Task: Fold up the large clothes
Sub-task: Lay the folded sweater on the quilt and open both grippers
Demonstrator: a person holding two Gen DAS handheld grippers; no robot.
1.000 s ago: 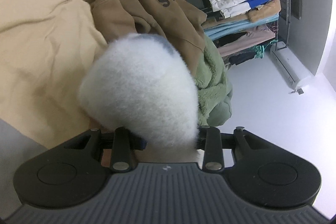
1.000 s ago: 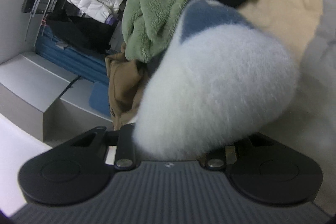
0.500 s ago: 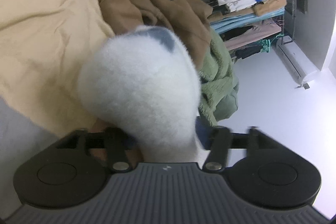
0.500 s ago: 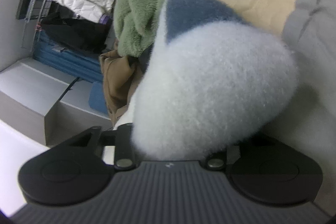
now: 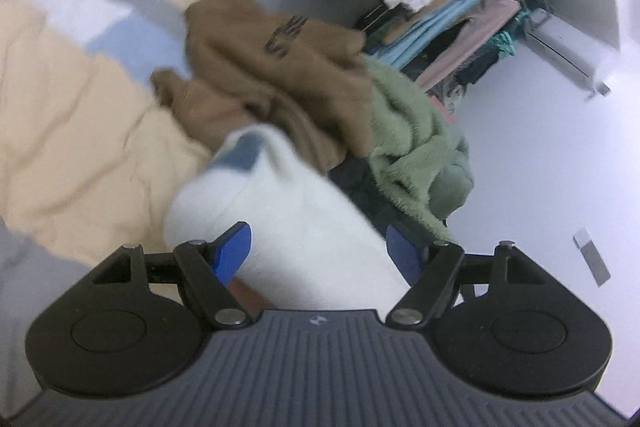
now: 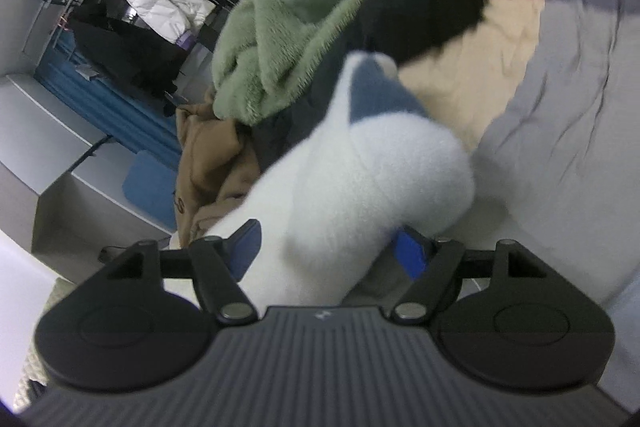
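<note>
Left gripper (image 5: 318, 253) and right gripper (image 6: 328, 247): jaws just been opening, standing wide, blue pads clear of white fleece garment (image 5: 280, 211) bulging between them. Garment lying as rolled bundle on cream bedding (image 5: 68, 131); fold seemingly being released. Tan hoodie (image 5: 276, 67) and green fleece (image 6: 288, 27) sitting crumpled beyond, awaiting folding. Bundle's underside and fingertips hidden; left view motion-blurred.
</note>
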